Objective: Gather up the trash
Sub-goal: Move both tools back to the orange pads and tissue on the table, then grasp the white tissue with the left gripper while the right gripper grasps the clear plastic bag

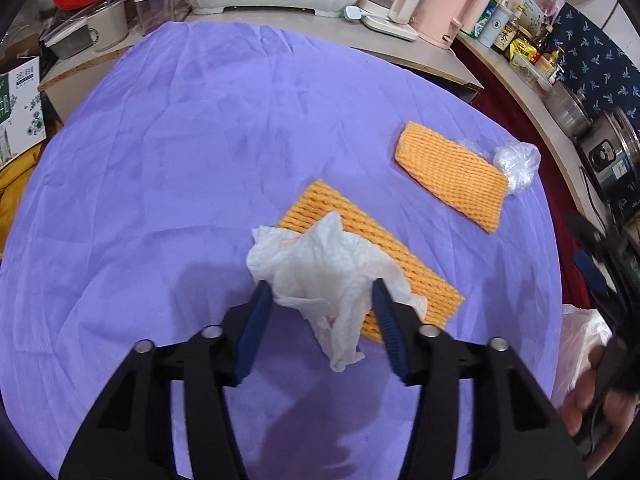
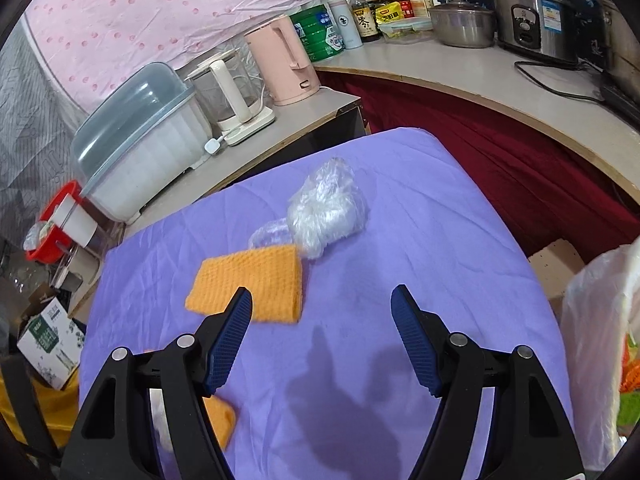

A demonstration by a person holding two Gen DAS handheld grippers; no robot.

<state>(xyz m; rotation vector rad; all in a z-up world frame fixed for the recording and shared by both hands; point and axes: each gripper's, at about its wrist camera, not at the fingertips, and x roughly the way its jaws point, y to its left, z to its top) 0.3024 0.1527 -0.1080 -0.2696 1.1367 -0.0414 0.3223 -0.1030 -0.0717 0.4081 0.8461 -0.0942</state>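
Loosely pinched, a crumpled tissue point(image 1: 320, 268) sits between the closing left tool point(image 1: 322, 292); a thin hold could drop it onto the orange foam net point(image 1: 372, 264) beneath. Farther right lie another net point(image 2: 250, 286) and plastic wrap point(image 2: 326, 208). Right tool point(image 2: 322, 300) gapes empty above the purple desk point(image 1: 160, 160).

Bright, even indoor light from above. Grippers throw soft dark shadows on the purple cloth point(image 1: 160, 160) just below the fingers in both views. Strong fisheye bending: counter edges curve, corners go black. Centre sharp. Motion blur on the hand point(image 1: 592, 396) at the right edge of the left view and on the orange net point(image 2: 250, 286) in the right view. Mild glare on the steel cooker point(image 2: 532, 12).
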